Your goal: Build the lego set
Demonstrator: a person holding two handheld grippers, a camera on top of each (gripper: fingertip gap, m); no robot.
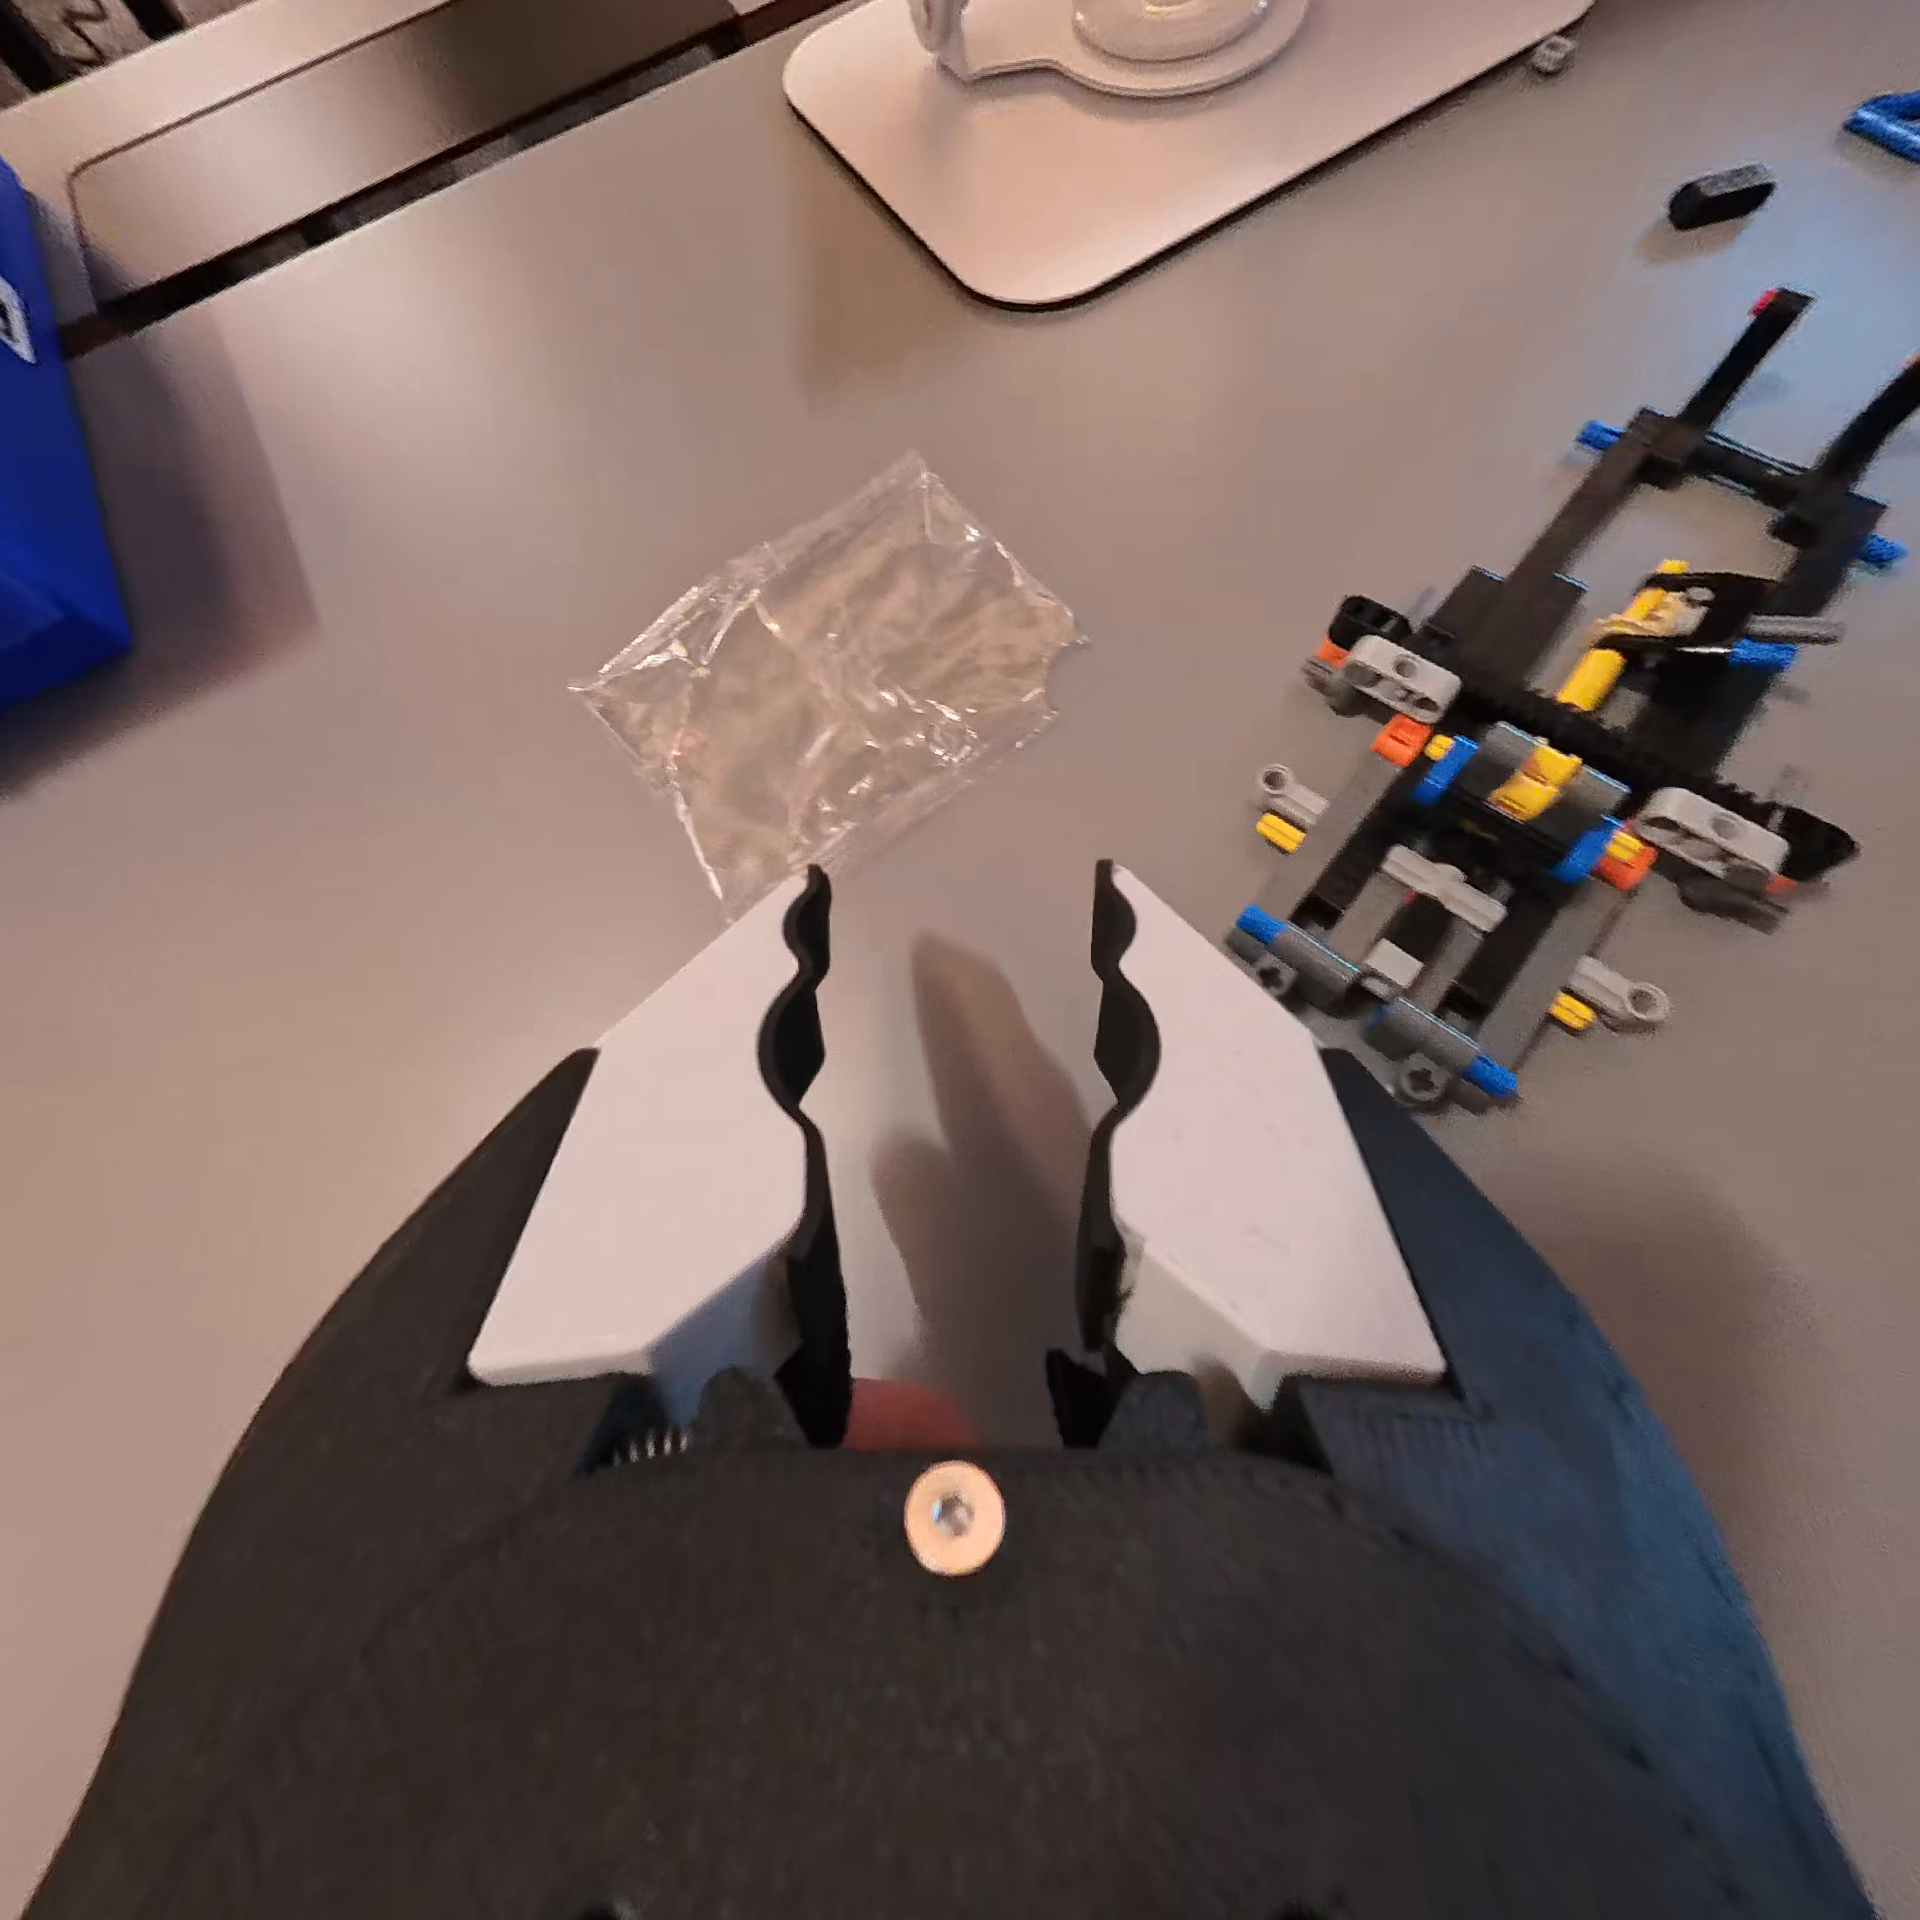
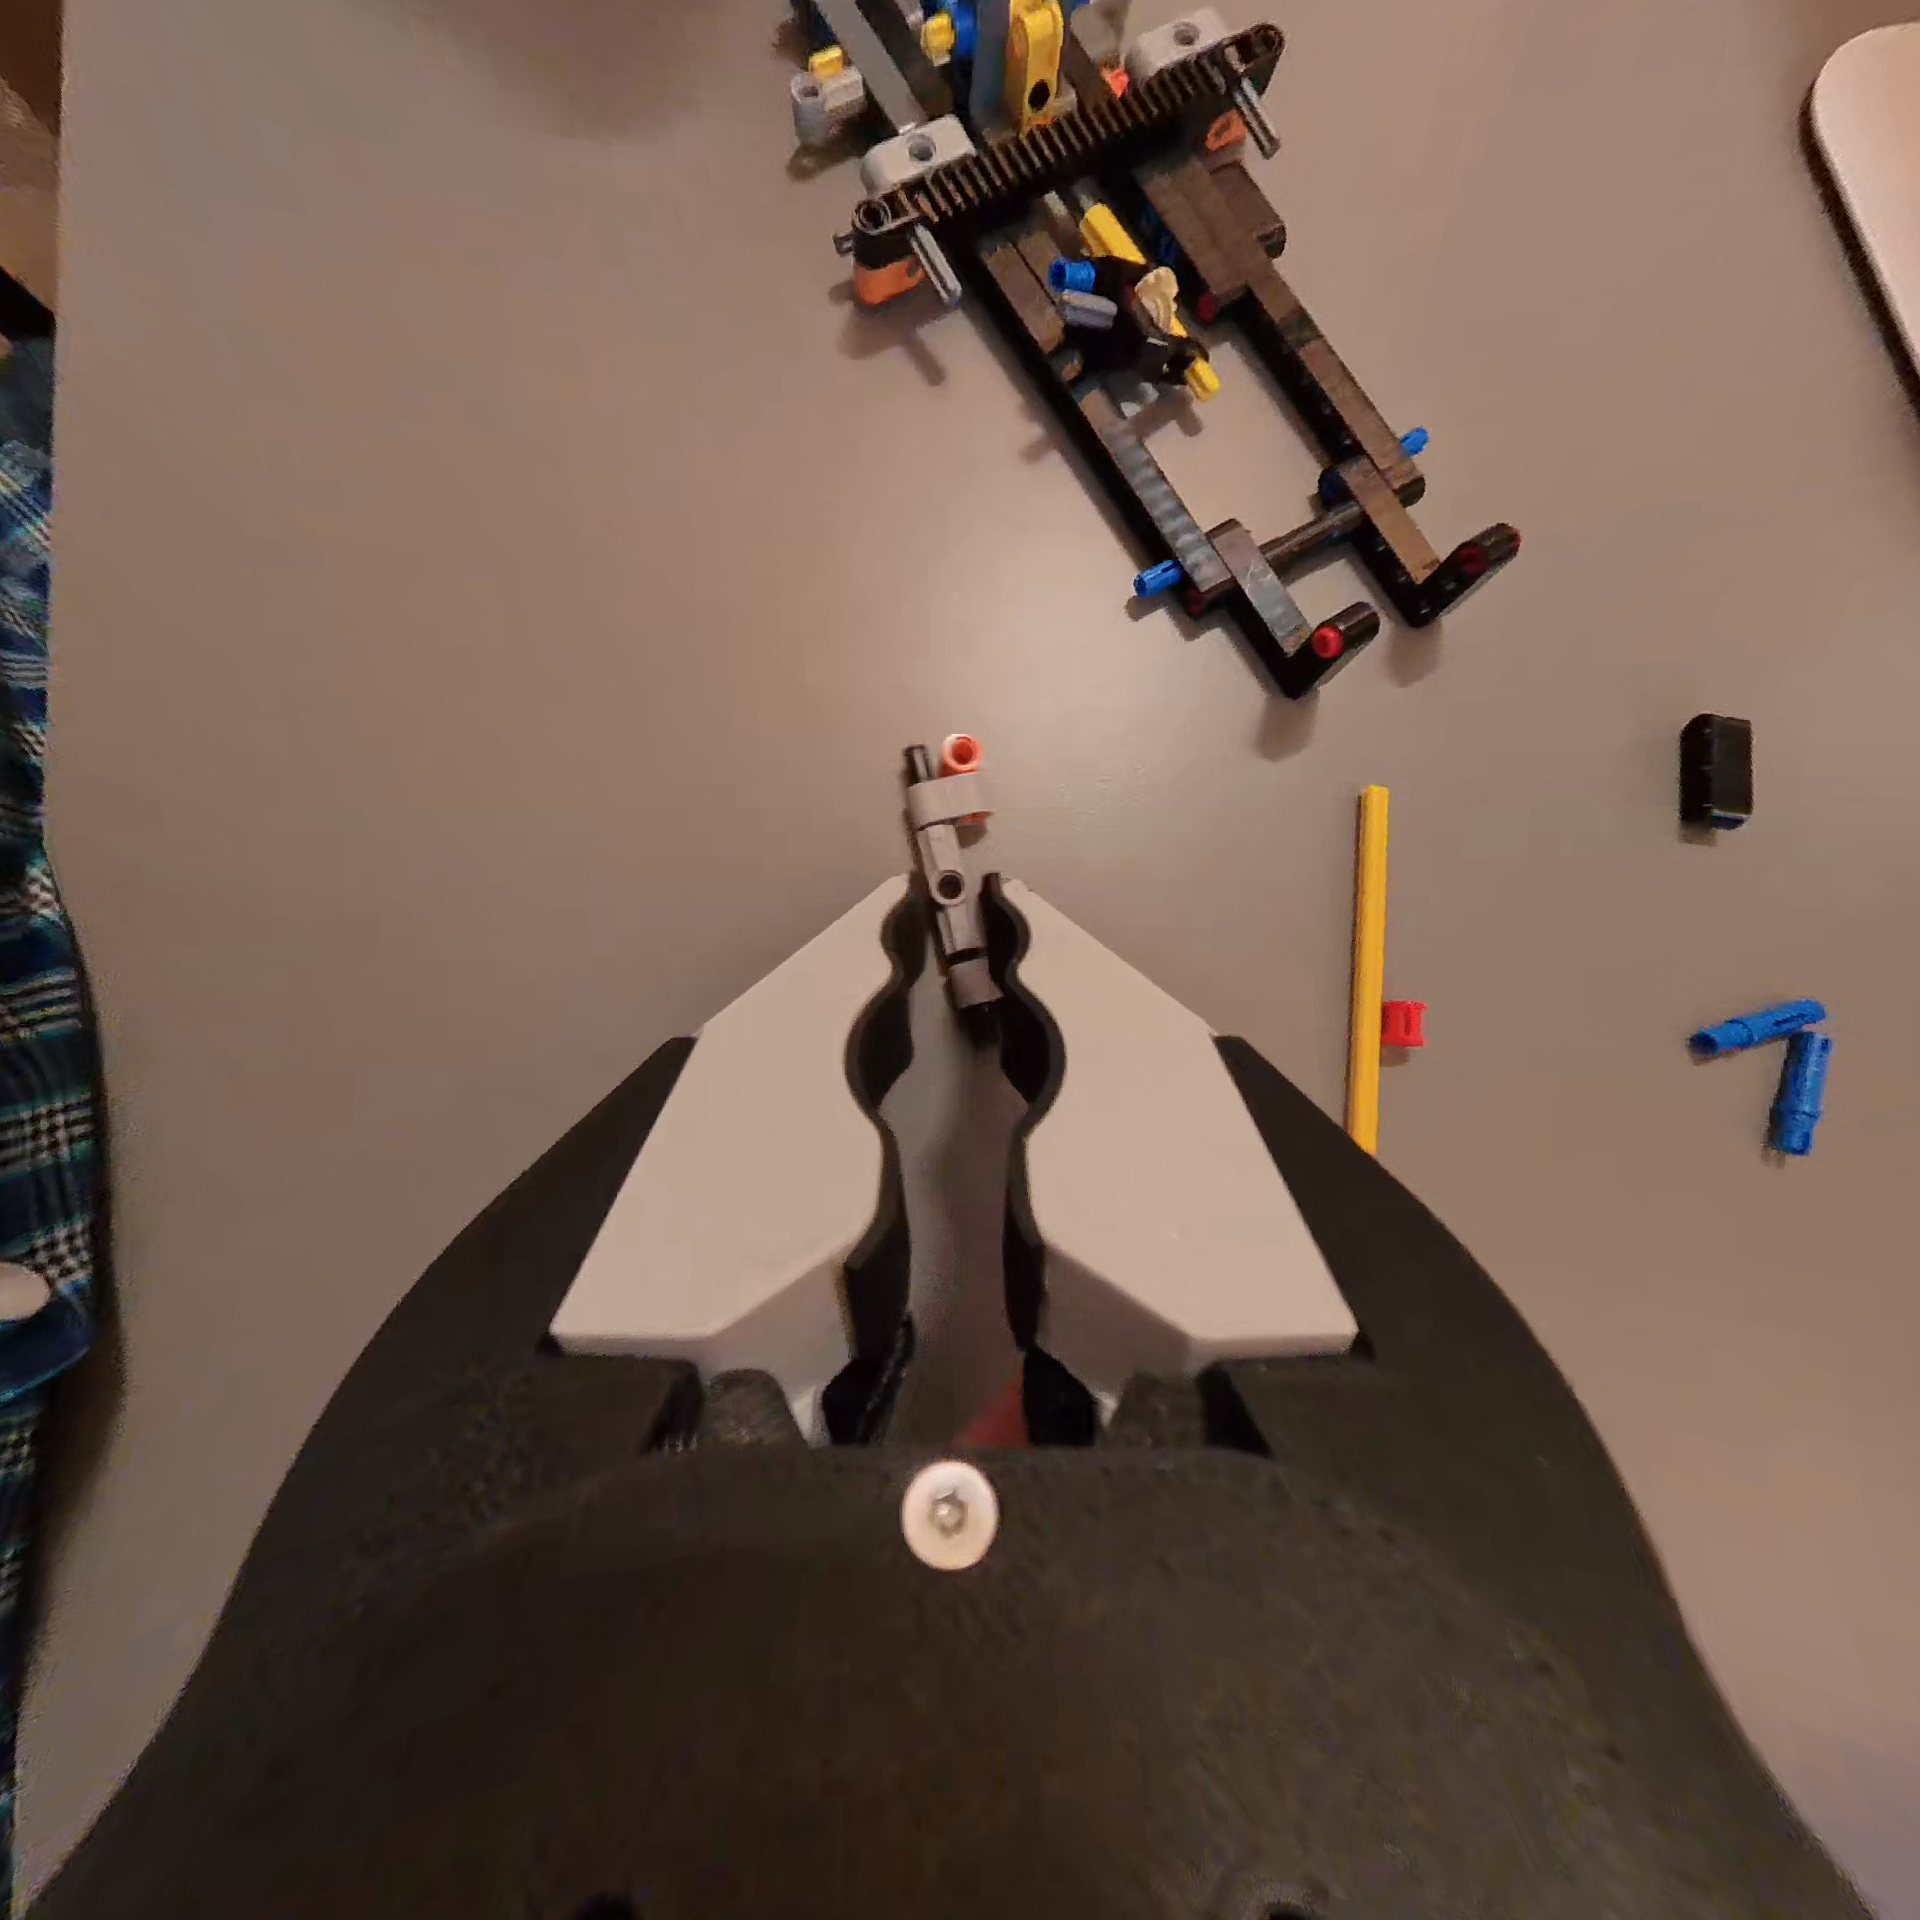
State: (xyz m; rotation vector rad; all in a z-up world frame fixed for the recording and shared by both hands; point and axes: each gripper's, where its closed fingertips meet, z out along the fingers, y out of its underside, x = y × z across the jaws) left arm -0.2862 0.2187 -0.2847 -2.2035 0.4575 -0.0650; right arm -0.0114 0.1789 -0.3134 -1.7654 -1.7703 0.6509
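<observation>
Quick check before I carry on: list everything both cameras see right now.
Lego frame: 1, mostly black, far table, unfinished.
Small lego piece: 1, grey, black and orange, in right tongs.
Yellow rod: 1, right of tongs.
Red clip: 1, beside rod.
Blue pins: 2, far right.
Black block: 1, right.
Plastic bag: 1, clear, ahead of left tongs.
White stand: 1, far edge.
Blue box: 1, left.
Left tongs: open, empty.
Right tongs: shut.

Each handheld tool has a broad matte black textured plastic body filling the lower frame, with a silver round-headed screw at its centre. The left gripper point(image 1: 954, 883) and right gripper point(image 2: 951, 894) carry pale grey wedge-shaped fingers point(image 1: 686, 1153) lined with wavy black rubber pads point(image 2: 883, 1039). At the left edge, a blue-and-white plaid sleeve point(image 2: 31, 935).
</observation>
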